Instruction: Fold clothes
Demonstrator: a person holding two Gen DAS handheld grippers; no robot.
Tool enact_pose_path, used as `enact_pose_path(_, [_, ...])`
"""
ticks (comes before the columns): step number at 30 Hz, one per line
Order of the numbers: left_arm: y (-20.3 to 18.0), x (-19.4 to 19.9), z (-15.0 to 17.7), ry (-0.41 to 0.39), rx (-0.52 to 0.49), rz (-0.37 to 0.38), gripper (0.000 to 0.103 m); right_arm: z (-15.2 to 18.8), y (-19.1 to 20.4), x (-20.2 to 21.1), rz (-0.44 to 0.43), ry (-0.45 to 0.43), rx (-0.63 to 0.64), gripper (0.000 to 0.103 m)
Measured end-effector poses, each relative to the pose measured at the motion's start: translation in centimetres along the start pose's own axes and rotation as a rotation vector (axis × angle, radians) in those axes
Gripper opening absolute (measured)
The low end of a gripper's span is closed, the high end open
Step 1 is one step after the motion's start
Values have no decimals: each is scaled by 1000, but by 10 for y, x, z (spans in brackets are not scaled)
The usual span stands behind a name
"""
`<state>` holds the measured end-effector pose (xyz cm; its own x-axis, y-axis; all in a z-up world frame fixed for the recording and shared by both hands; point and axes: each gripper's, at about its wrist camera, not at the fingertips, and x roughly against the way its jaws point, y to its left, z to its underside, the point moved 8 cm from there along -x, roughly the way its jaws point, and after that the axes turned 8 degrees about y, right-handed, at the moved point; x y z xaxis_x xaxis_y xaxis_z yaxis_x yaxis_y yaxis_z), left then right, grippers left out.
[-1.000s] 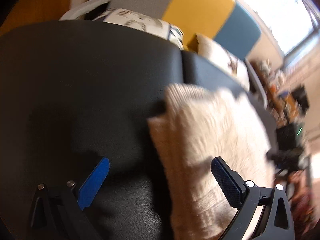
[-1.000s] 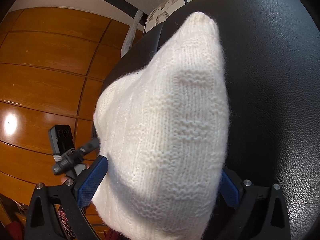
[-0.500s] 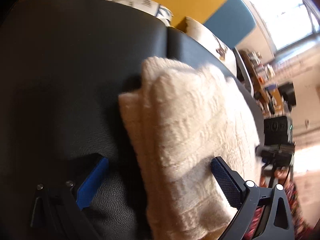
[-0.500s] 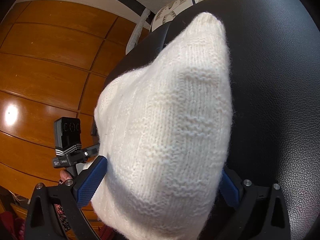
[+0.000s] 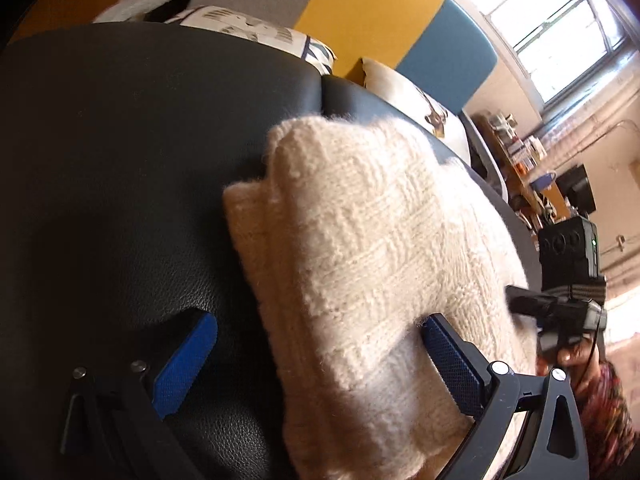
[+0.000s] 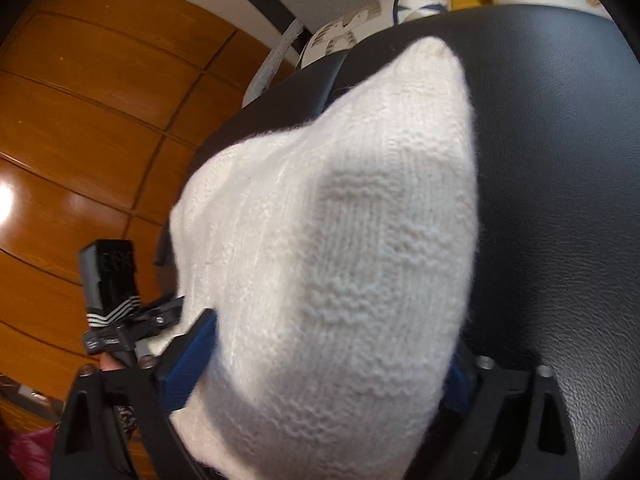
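A cream knitted sweater (image 5: 372, 264) lies folded in thick layers on a black leather seat (image 5: 120, 160); every place below is given from that sweater.

In the left wrist view the left claw (image 5: 320, 364) stands wide, its blue pads well apart; the left pad (image 5: 184, 364) hangs over bare leather beside the sweater's folded edge, apart from the wool; the right pad (image 5: 452, 364) lies against the sweater's near side, with a fold of knit lapping over its tip; the claw straddles the near edge of the bundle but does not pinch it.

In the right wrist view the sweater (image 6: 332, 248) fills the middle and rises to a rounded corner at its far end; the right claw (image 6: 320, 364) is spread wide around the near end; its left pad (image 6: 188, 364) touches the wool, while the right pad (image 6: 456, 380) shows only as a blue sliver behind the knit; whether the pads squeeze the cloth cannot be told.

Beyond the sweater, past the seat's far edge, sit patterned cushions (image 5: 256, 32) against yellow (image 5: 368, 12) and blue panels (image 5: 444, 52); to its right in the left view is the other gripper's black camera (image 5: 568, 248); a bright window (image 5: 556, 20) is farther off; to its left in the right view is a wooden panelled wall (image 6: 88, 120).
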<state>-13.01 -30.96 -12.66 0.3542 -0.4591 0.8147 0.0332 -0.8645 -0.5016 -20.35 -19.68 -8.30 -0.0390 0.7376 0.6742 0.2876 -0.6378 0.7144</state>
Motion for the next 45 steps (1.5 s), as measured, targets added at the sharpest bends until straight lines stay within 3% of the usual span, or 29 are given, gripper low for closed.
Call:
enact_pose_path(2, [-6,1,7,15,35,90,59,1,-2,2,-29,-24,-38,70])
enact_pose_path(4, [-9,-1,11,22,79,126,54,3,-3,4,-33,-47,-55,65])
enact_pose_path(11, [-35,14,20,-75,-29,1,38,11,21,15,59,-115,-5,56])
enact_pose_path(17, [-26,48,40,-154,19,19,35,9,50,29,84,-148,93,53])
enact_pose_path(21, [-16,77,44,-240,40,-16,35,-11,95,12,77,-115,200,53])
enact_pose_path(27, [40,144,45,-391,113,-137,35,-63,175,-55,50,-12,381,53])
enact_pose_path(31, [100,175,47,-463,241,-226,35,-98,230,-118,39,61,518,53])
enact_pose_path(35, [153,188,54,-486,374,-334,35,-133,266,-188,43,130,597,53])
enact_pose_path(41, [204,185,50,-504,465,-490,35,-152,246,-230,87,188,644,53])
enact_pose_path(45, [224,183,50,-526,444,-504,34,-170,228,-248,92,216,623,57])
